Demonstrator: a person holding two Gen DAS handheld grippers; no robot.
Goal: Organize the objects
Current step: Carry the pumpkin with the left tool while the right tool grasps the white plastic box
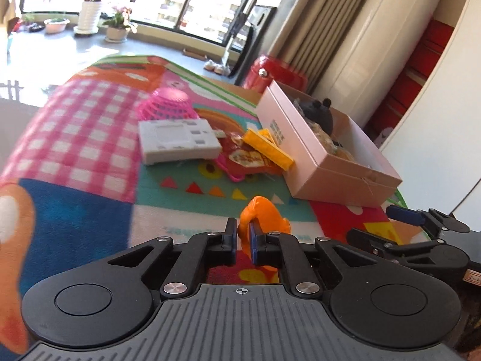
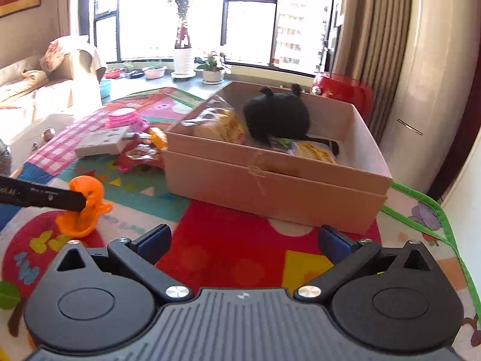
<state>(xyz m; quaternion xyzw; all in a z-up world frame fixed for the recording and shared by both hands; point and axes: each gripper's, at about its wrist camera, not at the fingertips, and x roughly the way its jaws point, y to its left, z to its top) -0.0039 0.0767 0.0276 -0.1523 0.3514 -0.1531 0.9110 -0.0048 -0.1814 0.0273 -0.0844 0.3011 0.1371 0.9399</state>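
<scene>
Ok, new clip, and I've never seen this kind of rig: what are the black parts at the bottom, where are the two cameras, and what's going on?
No robot here: a person carries a two-finger claw in each hand, with a fisheye camera on each looking along its fingers. The left claw is shut on an orange plastic toy. The right claw is open and empty. Both hover over a colourful play mat. On it sit a cardboard box holding a black plush toy and snack packets, and outside it a white device and a pink basket.

Cardboard box [image 2: 270, 186]: we count one
Orange toy [image 1: 264, 213]: one
Pink basket [image 1: 168, 103]: one
White device [image 1: 177, 141]: one
Black plush [image 2: 276, 117]: one
</scene>
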